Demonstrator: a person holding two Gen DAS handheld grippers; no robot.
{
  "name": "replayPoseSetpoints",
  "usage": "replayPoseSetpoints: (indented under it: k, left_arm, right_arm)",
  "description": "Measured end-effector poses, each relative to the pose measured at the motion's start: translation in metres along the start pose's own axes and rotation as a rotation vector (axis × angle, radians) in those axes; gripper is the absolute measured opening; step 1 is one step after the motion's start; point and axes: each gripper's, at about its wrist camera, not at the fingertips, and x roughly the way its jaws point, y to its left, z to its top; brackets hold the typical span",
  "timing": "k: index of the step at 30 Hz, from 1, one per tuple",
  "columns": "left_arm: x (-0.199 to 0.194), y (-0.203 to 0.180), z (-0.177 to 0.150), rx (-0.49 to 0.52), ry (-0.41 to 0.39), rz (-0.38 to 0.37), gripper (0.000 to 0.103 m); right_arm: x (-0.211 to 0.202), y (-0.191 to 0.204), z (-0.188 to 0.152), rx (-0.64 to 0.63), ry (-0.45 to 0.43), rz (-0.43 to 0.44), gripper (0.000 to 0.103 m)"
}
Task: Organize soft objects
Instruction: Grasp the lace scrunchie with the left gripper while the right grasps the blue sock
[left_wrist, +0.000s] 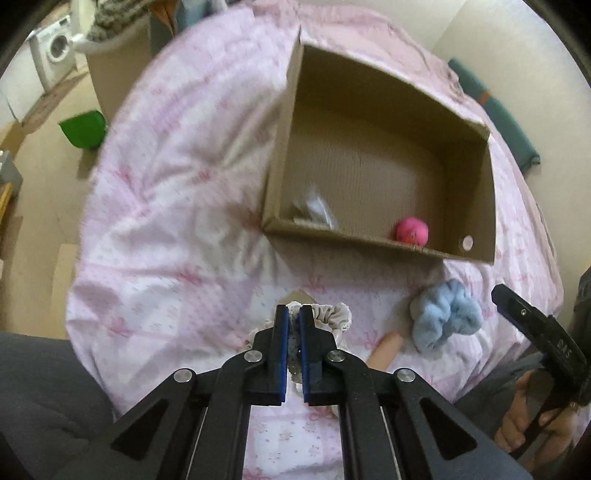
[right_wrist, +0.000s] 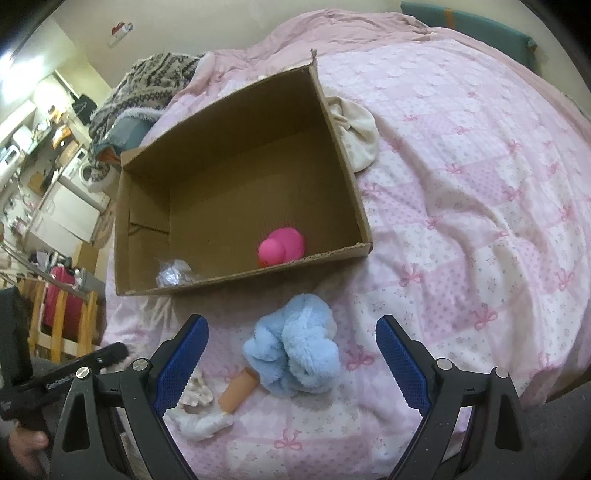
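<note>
An open cardboard box (left_wrist: 284, 122) (right_wrist: 340, 155) lies on the pink bed. Inside are a pink rubber duck (left_wrist: 412, 230) (right_wrist: 281, 246) and a crumpled silvery wrapper (left_wrist: 314, 210) (right_wrist: 173, 274). My left gripper (left_wrist: 294, 310) is shut on a frilly beige-and-blue cloth piece (left_wrist: 334, 314), just in front of the box. A fluffy light-blue plush (left_wrist: 445, 314) (right_wrist: 295, 350) lies on the bed with a doll's limb (right_wrist: 238, 391) beside it. My right gripper (right_wrist: 291, 328) is open and empty just above the plush.
A cream cloth bundle (right_wrist: 356, 129) lies behind the box. A patterned knit blanket (right_wrist: 147, 85) is heaped at the bed's far left. A teal cushion (left_wrist: 509, 122) sits by the wall. A green bin (left_wrist: 83, 129) stands on the floor.
</note>
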Motion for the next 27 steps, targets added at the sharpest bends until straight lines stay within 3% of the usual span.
replayPoseSetpoints:
  k: [3, 8, 17, 21, 22, 24, 25, 27]
  left_arm:
    - [-0.008, -0.001, 0.0, -0.012, -0.041, -0.008, 0.005]
    - [-0.017, 0.005, 0.007, -0.053, -0.088, -0.033, 0.005]
    - [-0.004, 0.004, 0.009, -0.052, -0.076, -0.004, 0.005]
    - [0.0, -0.001, 0.009, -0.033, -0.079, 0.011, 0.005]
    - [0.001, -0.002, 0.008, -0.03, -0.079, 0.013, 0.005]
    - [0.003, -0.005, 0.008, -0.025, -0.079, 0.016, 0.005]
    - [0.003, -0.006, 0.008, -0.023, -0.079, 0.016, 0.005]
    - [0.003, -0.007, 0.008, -0.02, -0.082, 0.018, 0.005]
  right_arm:
    - [0.003, -0.011, 0.001, 0.061, 0.02, 0.03, 0.098]
    - [0.028, -0.02, -0.002, 0.143, 0.148, 0.084, 0.098]
    - [0.071, 0.016, -0.01, -0.016, 0.26, -0.041, 0.097]
    - [0.078, 0.026, -0.012, -0.076, 0.26, -0.084, 0.073]
    - [0.079, 0.028, -0.013, -0.088, 0.268, -0.089, 0.06]
    - [0.08, 0.028, -0.015, -0.105, 0.269, -0.106, 0.049]
    - [0.078, 0.027, -0.015, -0.103, 0.264, -0.102, 0.039]
    - [0.074, 0.026, -0.014, -0.1, 0.258, -0.077, 0.029]
